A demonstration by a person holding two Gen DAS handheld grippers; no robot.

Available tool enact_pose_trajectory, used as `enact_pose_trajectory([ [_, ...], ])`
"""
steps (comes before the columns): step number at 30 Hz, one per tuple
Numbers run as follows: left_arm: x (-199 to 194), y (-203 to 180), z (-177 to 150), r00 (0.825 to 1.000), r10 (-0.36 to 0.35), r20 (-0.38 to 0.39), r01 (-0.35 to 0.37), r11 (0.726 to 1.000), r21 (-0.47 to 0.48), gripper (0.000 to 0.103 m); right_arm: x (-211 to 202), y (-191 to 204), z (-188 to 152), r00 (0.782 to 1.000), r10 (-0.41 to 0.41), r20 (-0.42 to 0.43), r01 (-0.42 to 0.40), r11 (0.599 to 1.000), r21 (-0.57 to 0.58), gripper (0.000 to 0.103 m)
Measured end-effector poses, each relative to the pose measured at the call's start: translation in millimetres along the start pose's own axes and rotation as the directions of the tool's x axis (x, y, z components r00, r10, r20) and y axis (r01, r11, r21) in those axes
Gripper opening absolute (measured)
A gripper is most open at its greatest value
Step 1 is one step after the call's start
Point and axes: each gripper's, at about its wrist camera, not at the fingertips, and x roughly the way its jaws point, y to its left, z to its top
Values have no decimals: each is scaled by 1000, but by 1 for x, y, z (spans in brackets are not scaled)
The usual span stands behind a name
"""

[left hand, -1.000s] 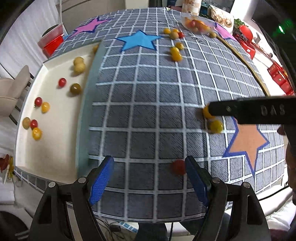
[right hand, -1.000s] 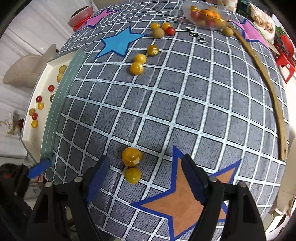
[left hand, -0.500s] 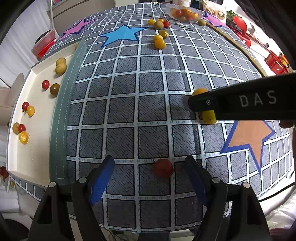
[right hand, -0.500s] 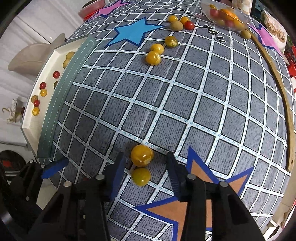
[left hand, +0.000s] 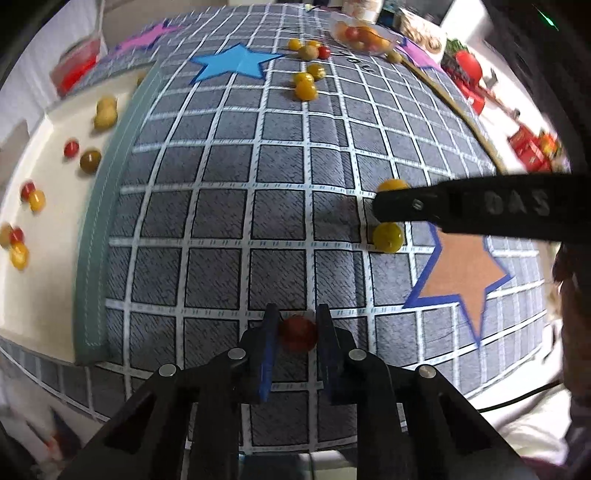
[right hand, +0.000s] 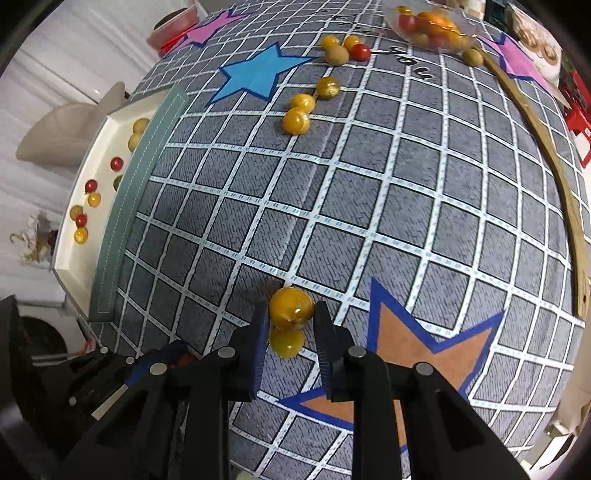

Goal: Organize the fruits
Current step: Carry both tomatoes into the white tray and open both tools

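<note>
Left tongs (left hand: 295, 328) pinching red tomato (left hand: 297, 333), left of orange star (left hand: 463, 273). Right tongs (right hand: 290, 321) closing on yellow tomato (right hand: 291, 308) at star's left tip. I'd lift both straight up, gentle squeeze, then carry to white tray (left hand: 48, 288).

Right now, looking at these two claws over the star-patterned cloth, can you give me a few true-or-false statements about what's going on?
1. The left claw grips a red cherry tomato. True.
2. The right claw is closing around a green fruit. False: a yellow cherry tomato sits between its pads.
3. A second yellow tomato lies right beside that one. True.
4. The white tray at the cloth's edge holds nothing. False: red and yellow fruits lie in it.
5. The clear bowl at the far end holds fruit. True.
</note>
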Motion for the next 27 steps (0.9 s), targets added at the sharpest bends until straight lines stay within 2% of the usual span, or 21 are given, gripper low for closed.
enact_pose_trajectory([
  [2, -2, 7, 1, 999, -41, -9, 40, 998, -42, 21, -5, -6, -2, 1000, 12, 6, -12, 1000, 20, 26],
  [4, -4, 14, 2, 999, -52, -10, 51, 997, -65, 21, -8, -9, -4, 1000, 22, 12, -23, 999, 37, 26],
  [15, -25, 35, 17, 998, -45, 42, 49, 994, -98, 21, -17, 4, 4, 998, 46, 29, -47, 998, 35, 26],
  [21, -41, 61, 24, 996, -20, 87, 33, 988, -149, 21, -15, 27, 20, 998, 59, 32, -59, 998, -12, 26],
  [27, -60, 104, 24, 991, 43, 126, -14, 975, -220, 21, -8, 71, 38, 995, 92, 24, -89, 992, -88, 26],
])
